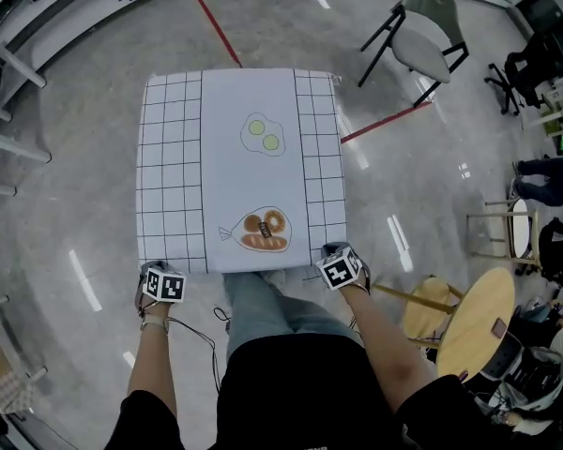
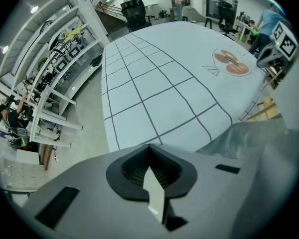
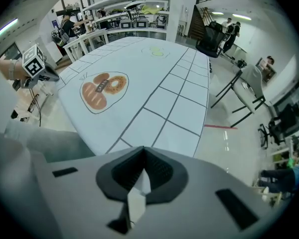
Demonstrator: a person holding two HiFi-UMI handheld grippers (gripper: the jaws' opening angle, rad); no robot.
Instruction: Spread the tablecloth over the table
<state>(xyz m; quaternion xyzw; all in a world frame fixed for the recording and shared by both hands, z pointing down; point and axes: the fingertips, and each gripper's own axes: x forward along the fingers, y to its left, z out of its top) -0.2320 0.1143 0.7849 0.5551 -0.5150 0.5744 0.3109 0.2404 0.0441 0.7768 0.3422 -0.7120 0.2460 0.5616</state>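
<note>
Two corners pinched, one per claw. Found the left gripper (image 2: 150,179) shut tight on a thin fold of white cloth at the table's near left corner. Found the right gripper (image 3: 137,183) shut likewise on a fold at the near right corner, both pointing steeply down just past the near edge. Saw the tablecloth (image 1: 239,167) lying flat from near edge to far edge, with grid bands along the left and right edges and a plain strip between. Saw nothing of the table underneath.

Judged the main risk to lie in the pull. Too hard a tug toward the near edge would likely drag the cloth off the far edge, and an uneven tug would skew the grid against the table's sides. Reckoned also that so thin a pinch could slip and drop a corner.

Made out a drawn bag of bread (image 1: 261,231) by the near edge, its small dark label too tiny to read. Made out drawn fried eggs (image 1: 263,135) toward the far edge, wordless. Read no brand anywhere.
</note>
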